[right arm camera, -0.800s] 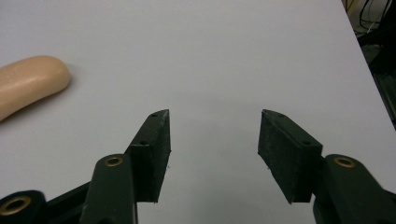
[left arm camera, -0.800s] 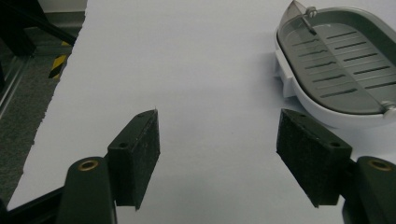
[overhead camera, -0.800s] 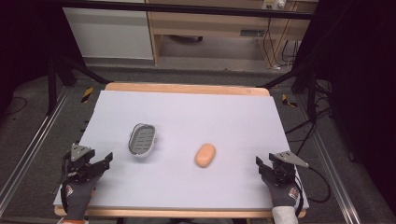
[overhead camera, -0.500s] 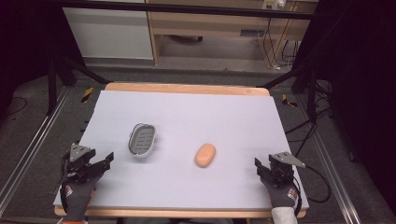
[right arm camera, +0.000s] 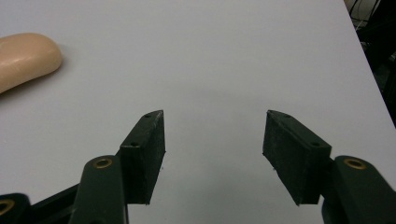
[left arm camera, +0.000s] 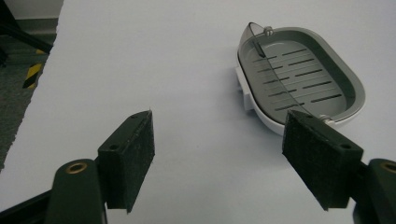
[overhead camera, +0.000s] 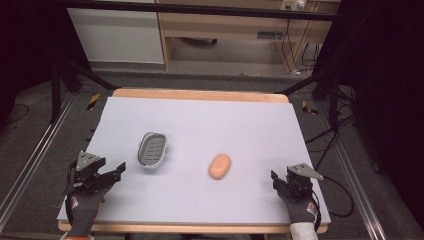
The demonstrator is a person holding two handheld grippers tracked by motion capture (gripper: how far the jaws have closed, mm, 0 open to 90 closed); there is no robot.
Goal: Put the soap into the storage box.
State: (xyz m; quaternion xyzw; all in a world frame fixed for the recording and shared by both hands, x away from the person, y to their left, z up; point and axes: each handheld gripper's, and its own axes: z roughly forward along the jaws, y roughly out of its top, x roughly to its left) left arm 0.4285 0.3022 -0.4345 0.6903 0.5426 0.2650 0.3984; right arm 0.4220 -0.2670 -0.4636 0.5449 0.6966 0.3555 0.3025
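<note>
L gripper (overhead camera: 116, 170) fingers (left arm camera: 128, 158) spread, nothing btwn, soap dish (left arm camera: 301, 79) just ahead. R gripper (overhead camera: 278, 180) fingers (right arm camera: 144, 154) spread wide, empty; soap bar (right arm camera: 25, 58) off to side on desk (overhead camera: 200, 120).

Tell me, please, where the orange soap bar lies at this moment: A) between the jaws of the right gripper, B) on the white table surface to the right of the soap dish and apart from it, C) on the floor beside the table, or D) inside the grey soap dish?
B: the high view shows the soap bar lying on the bare table surface, right of the soap dish with a clear gap between them.
</note>
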